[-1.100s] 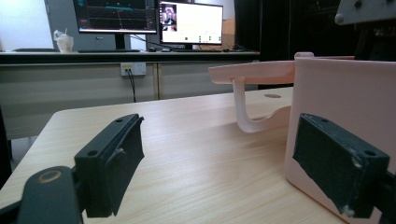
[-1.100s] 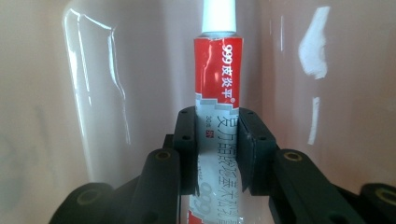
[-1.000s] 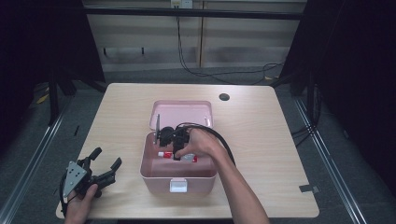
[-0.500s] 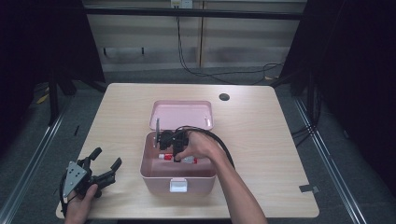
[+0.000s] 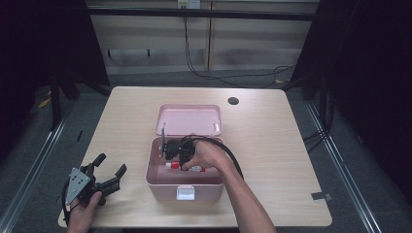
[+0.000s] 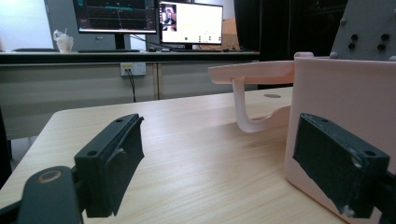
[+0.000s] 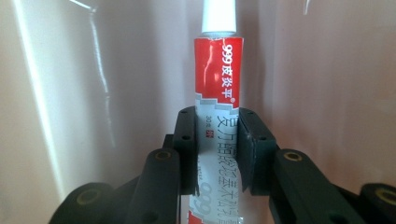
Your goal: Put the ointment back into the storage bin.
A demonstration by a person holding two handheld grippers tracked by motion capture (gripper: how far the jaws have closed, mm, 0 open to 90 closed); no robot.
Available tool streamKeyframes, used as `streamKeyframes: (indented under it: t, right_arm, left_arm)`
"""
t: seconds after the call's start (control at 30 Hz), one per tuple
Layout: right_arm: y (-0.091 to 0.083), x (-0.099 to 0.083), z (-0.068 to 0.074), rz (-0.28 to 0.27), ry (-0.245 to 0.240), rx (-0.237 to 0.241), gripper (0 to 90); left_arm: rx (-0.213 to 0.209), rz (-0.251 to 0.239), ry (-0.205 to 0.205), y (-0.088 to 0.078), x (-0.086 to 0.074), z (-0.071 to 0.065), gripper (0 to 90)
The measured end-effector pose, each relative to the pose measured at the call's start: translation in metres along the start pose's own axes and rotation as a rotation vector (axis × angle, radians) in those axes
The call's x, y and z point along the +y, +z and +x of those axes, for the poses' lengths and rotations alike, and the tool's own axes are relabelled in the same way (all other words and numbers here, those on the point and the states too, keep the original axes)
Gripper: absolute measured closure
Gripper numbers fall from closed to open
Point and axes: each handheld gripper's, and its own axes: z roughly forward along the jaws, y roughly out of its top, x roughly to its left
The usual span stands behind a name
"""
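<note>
Tube [image 7: 218,93] is pinched in your right claw [image 7: 217,154] inside the pink box [image 5: 160,182]; left claw [image 5: 108,170] rests spread on the counter [image 5: 272,141]. Next, lift the tube clear of the walls.

The tube [image 7: 218,126] is red and silver-grey with white lettering and a white cap. The box [image 5: 167,182] is pale pink, with a white latch at its front and a pale pink lid [image 5: 189,119]. The worktop [image 5: 272,141] is light wood grain. Both tongs, left [image 5: 108,171] and right [image 7: 217,149], are black.
</note>
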Motion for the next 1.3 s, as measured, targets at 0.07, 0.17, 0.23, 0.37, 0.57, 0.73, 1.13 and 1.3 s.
streamKeyframes:
  t: [0.07, 0.17, 0.23, 0.37, 0.57, 0.73, 1.13, 1.3]
  right_arm:
    - [0.002, 0.000, 0.000, 0.005, -0.002, -0.003, 71.4]
    - [0.005, 0.000, 0.001, 0.007, -0.002, -0.006, 71.4]
    - [0.007, 0.001, 0.002, 0.003, 0.001, -0.010, 71.4]
    - [0.010, 0.001, 0.003, 0.012, 0.001, -0.027, 71.4]
    - [0.012, 0.001, 0.003, 0.027, 0.005, -0.037, 71.3]
    - [0.014, 0.001, 0.002, 0.033, 0.011, -0.039, 71.2]
    - [0.013, 0.000, 0.001, 0.028, 0.036, -0.043, 68.2]
    - [0.009, -0.001, 0.000, 0.005, 0.037, -0.042, 66.7]
  left_arm:
    - [0.000, 0.000, 0.000, 0.000, 0.000, 0.000, 15.7]
    - [0.000, 0.001, 0.000, 0.000, 0.000, 0.000, 15.7]
    - [0.000, 0.000, 0.000, 0.000, 0.000, 0.000, 15.7]
    - [0.000, 0.000, 0.000, 0.000, 0.000, 0.000, 15.7]
    - [0.000, 0.000, 0.000, 0.000, 0.000, 0.000, 15.7]
    - [0.000, 0.000, 0.000, 0.000, 0.000, 0.000, 15.7]
    - [-0.001, 0.001, 0.001, 0.000, 0.000, 0.000, 15.7]
    - [0.000, 0.001, 0.000, 0.000, 0.000, 0.000, 15.7]
